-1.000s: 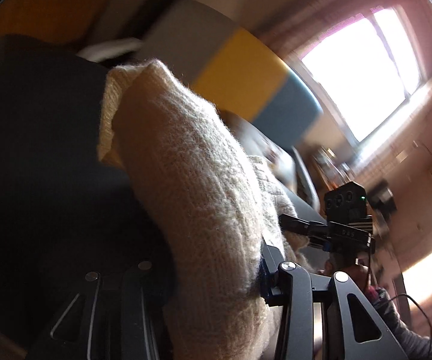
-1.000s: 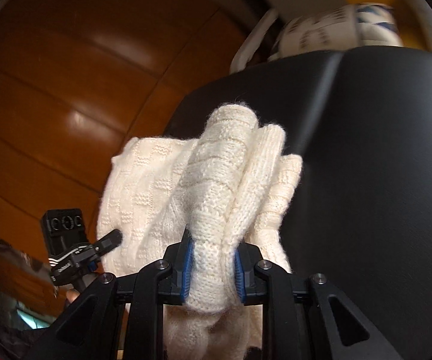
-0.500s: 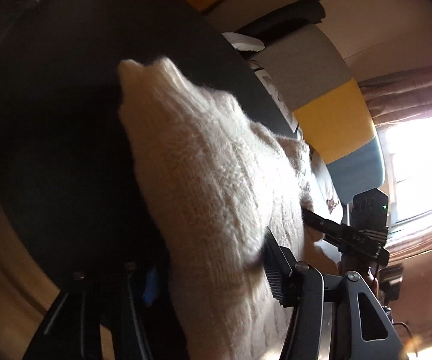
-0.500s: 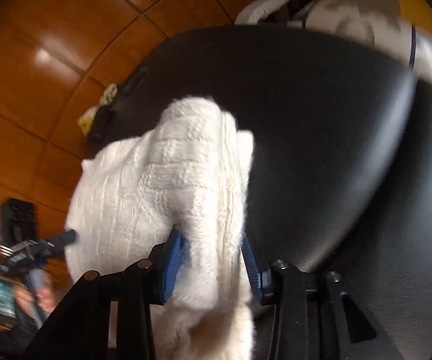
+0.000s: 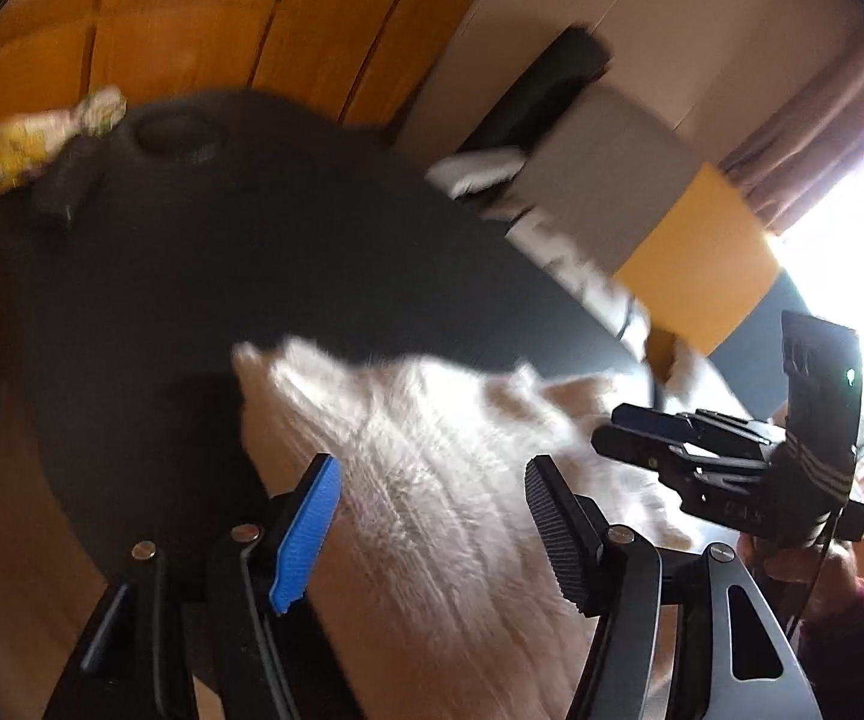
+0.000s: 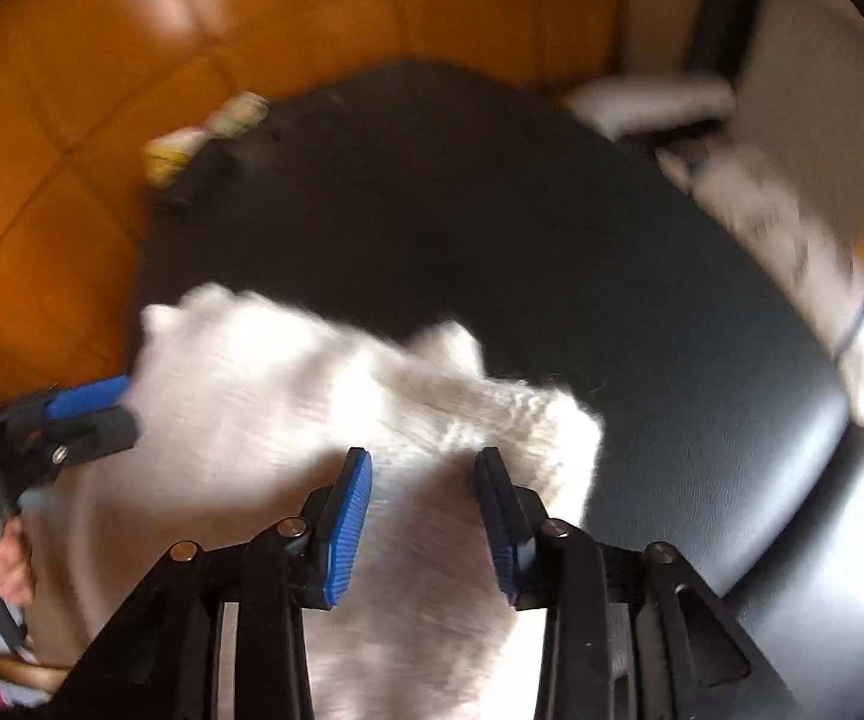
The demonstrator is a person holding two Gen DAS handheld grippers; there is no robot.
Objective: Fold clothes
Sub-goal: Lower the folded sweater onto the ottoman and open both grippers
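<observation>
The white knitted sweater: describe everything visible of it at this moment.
The white sweater is cream, fuzzy ribbed knit, motion-blurred in both views. It lies spread in layers on the dark round table, its far edge uneven with small peaks. The left gripper and right gripper stand open over it, clamping nothing.

The left claw (image 5: pixel 429 525) has black angular arms with silver screw heads at the joints; one ribbed pad (image 5: pixel 306 534) is blue, the other dark. The right claw (image 6: pixel 423 519) is the same black frame with silver screws and two blue ribbed pads (image 6: pixel 345 531). A thin black cable (image 5: pixel 816 576) trails by a dark red sleeve (image 5: pixel 852 630).
</observation>
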